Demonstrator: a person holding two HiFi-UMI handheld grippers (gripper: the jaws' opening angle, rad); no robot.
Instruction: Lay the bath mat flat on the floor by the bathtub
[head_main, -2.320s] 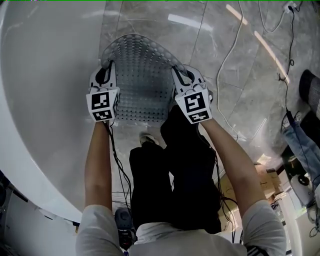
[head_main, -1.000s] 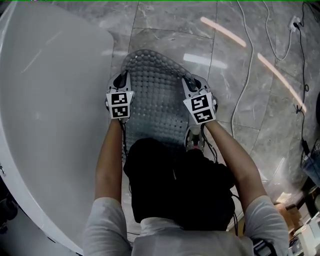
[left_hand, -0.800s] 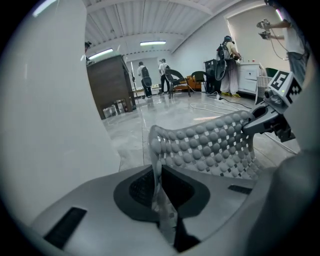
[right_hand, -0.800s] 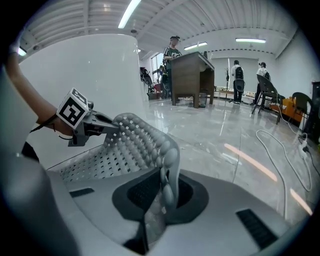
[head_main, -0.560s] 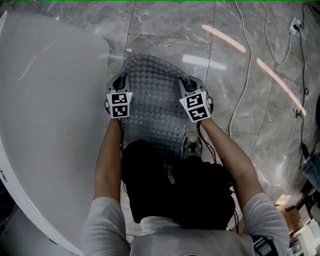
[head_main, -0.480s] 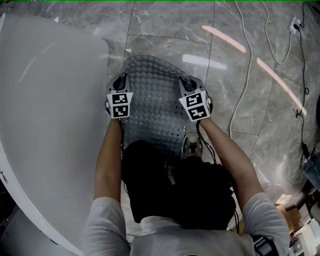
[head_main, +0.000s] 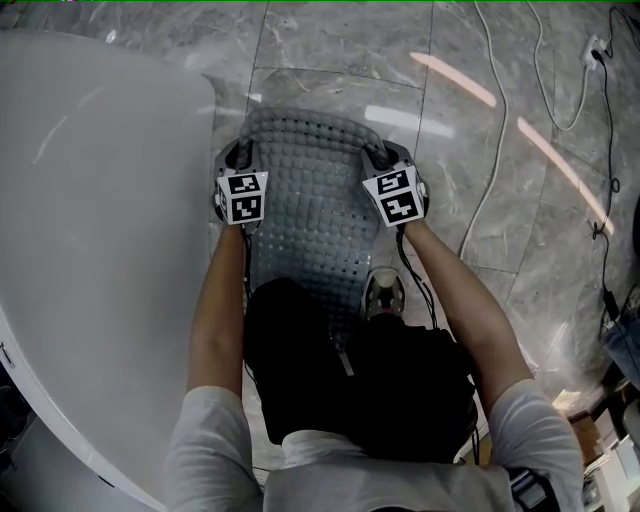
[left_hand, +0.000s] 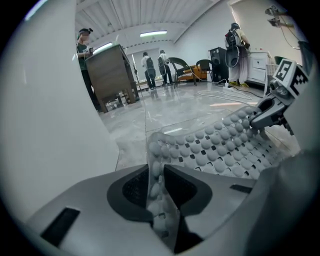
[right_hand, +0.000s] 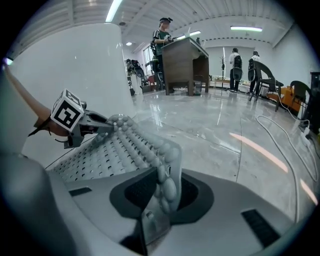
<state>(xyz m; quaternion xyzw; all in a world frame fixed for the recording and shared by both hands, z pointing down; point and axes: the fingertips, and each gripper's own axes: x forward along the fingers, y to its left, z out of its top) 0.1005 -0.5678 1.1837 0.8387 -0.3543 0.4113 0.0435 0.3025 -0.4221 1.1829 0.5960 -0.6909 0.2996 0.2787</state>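
Beside the white bathtub (head_main: 100, 200) at the far left, my left gripper (head_main: 238, 155) has one long edge of the bath mat (head_main: 310, 200) standing between its jaws. They have just been opening, so that pinch is let go. The mat is grey and rubbery, with rows of round nubs, small square holes between them and a rounded far end. It lies on the marble floor (head_main: 480, 300) just beside the tub, both long edges curled up at the grippers. My right gripper (head_main: 380, 157) has also just been opening and is released, with the opposite edge between its jaws. Dark trousers (head_main: 350, 390) and a shoe (head_main: 383, 292) hide the mat's near end. I cannot tell whether its left edge touches the tub.
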